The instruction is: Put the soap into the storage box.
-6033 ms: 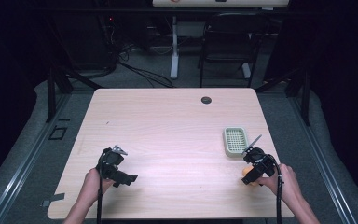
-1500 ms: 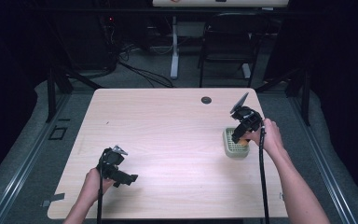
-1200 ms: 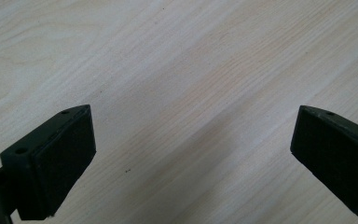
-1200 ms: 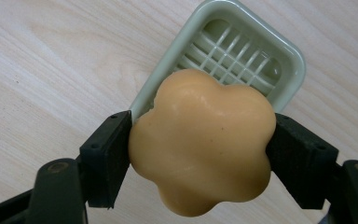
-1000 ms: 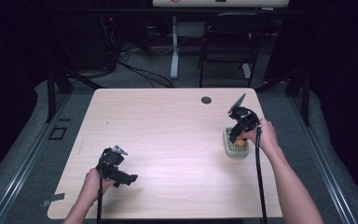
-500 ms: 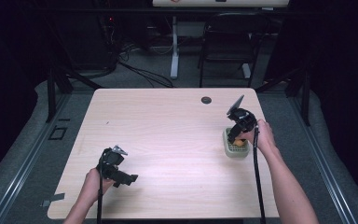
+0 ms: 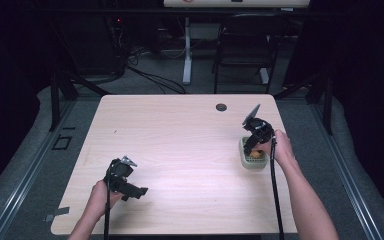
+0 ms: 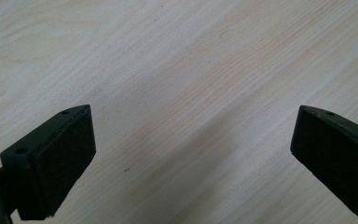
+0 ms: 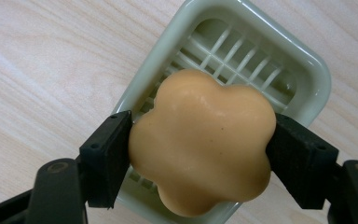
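Note:
An orange flower-shaped soap point(image 9: 203, 140) is clamped between the jaws of my right gripper point(image 9: 200, 144), which is shut on it. It hangs just above a pale green slatted soap dish point(image 9: 279, 42), over the dish's near end. From above, the right gripper point(image 7: 254, 142) points down over the dish point(image 7: 252, 165) at the table's right side, with the soap point(image 7: 254, 153) just visible under it. My left gripper point(image 7: 132, 187) rests near the front left of the table, open. Between its jaws the left gripper point(image 8: 191, 158) holds nothing, and bare wood lies below.
The light wooden table point(image 7: 180, 150) has a small dark cable hole point(image 7: 221, 107) near its far edge. A chair point(image 7: 245, 45) and cables stand on the floor beyond the table.
My right gripper has gone from the table's front right to above the soap dish, and in the last second shifted slightly left and lower over it. The left gripper has stayed put.

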Demonstrator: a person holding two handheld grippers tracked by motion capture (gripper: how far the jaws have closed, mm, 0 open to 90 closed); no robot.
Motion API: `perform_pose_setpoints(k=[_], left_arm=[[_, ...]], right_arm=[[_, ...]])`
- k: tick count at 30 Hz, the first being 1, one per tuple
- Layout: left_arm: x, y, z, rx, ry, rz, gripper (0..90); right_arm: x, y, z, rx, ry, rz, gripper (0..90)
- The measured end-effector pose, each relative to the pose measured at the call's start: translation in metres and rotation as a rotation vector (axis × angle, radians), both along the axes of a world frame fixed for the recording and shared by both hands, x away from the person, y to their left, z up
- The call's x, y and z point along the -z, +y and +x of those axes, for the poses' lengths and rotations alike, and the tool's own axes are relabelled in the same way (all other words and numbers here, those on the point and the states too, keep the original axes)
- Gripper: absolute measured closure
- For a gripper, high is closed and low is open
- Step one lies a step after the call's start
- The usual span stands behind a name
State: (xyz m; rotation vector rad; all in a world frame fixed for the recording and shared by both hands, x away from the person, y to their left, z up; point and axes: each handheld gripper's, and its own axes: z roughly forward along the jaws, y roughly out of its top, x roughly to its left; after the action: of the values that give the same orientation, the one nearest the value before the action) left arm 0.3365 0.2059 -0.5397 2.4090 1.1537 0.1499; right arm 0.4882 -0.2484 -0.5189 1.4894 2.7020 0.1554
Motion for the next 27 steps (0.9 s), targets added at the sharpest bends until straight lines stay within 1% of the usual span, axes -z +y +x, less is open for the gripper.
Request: perform_pose_setpoints(k=[4, 5, 12, 14, 15, 16, 18, 20, 23, 24, 25, 27], left_arm=[[0.0, 0.0, 0.0, -0.002, -0.002, -0.001, 0.0], [0.0, 0.0, 0.0, -0.002, -0.002, -0.002, 0.0], [-0.001, -0.001, -0.001, 0.005, -0.003, 0.001, 0.0], [-0.001, -0.001, -0.001, 0.005, -0.003, 0.001, 0.0], [-0.001, -0.001, -0.001, 0.005, -0.003, 0.001, 0.0], [-0.001, -0.001, -0.001, 0.004, -0.002, 0.001, 0.0], [-0.001, -0.001, -0.001, 0.004, -0.004, 0.0, 0.0], [-0.001, -0.001, -0.001, 0.006, -0.005, 0.002, 0.0], [-0.001, -0.001, -0.001, 0.005, -0.005, 0.002, 0.0], [-0.001, -0.001, -0.001, 0.006, -0.004, 0.003, 0.0], [-0.001, -0.001, -0.001, 0.006, -0.005, 0.003, 0.0], [-0.001, -0.002, -0.001, 0.007, -0.007, 0.002, 0.0]], right_arm=[[0.002, 0.0, 0.0, 0.006, -0.011, 0.009, 26.5], [0.003, 0.0, 0.0, 0.005, -0.015, 0.003, 26.4], [0.003, 0.0, -0.001, 0.011, -0.017, 0.005, 26.1], [0.0, 0.0, -0.002, 0.018, -0.04, 0.012, 25.5], [0.0, 0.0, -0.002, 0.018, -0.04, 0.012, 25.5], [-0.004, -0.001, -0.002, 0.014, -0.055, 0.026, 24.1], [-0.006, -0.001, -0.003, 0.019, -0.063, 0.033, 22.5], [-0.012, -0.001, -0.006, 0.013, -0.076, 0.041, 16.6], [-0.019, -0.002, -0.01, 0.005, -0.1, 0.069, 14.2], [-0.022, -0.003, -0.01, -0.002, -0.099, 0.068, 14.2], [-0.024, -0.002, -0.013, 0.006, -0.112, 0.083, 13.8], [-0.029, -0.001, -0.016, -0.009, -0.114, 0.09, 11.9]])
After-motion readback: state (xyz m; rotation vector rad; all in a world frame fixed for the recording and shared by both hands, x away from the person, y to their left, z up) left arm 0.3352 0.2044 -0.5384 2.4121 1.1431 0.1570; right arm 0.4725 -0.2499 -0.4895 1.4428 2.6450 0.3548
